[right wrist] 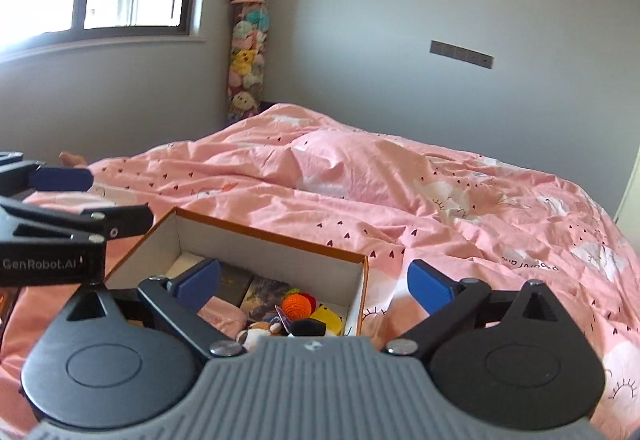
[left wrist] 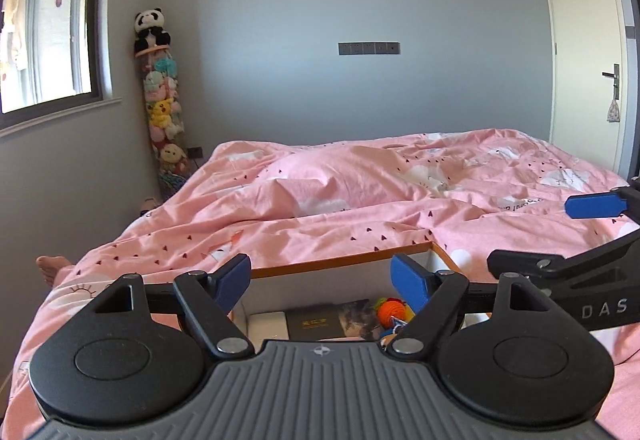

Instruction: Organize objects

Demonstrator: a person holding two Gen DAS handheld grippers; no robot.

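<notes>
The left gripper (left wrist: pixel 322 282) hangs above the near edge of the box (left wrist: pixel 344 262), its blue pads spread wide with nothing between them. The right gripper (right wrist: pixel 316 286) hovers over the same box from the other side, equally wide and empty. Each one shows in the other's view, so they sit just beside one another.

The box (right wrist: pixel 280 240) is an open cardboard carton with white inner walls and an orange-brown rim, resting on the pink duvet (right wrist: pixel 440 200) of the bed. Inside lie a dark book (left wrist: pixel 316 322) flat on the bottom, a white flat item (left wrist: pixel 267 324) beside it, an orange crocheted ball (right wrist: pixel 297 306), a yellow soft toy (right wrist: pixel 329 318), a small black item (right wrist: pixel 308 328), and a furry brown-and-white toy (right wrist: pixel 256 336) nearest the camera.

The crocheted and plush pieces are likely light, soft and squashy; a pinch across the body's middle should hold, and little can break. The book is probably stiffer and heavier, lying flat, so it would want a grip on an edge or the spine. The box itself looks light and its walls thin; taken by one wall it may flex or tip on the soft bedding, so a hold on two opposite rims seems safer.

Beyond the bed, a tall column of plush toys (left wrist: pixel 164 112) topped by a panda (left wrist: pixel 151 28) stands in the corner by the window (left wrist: pixel 48 16).
</notes>
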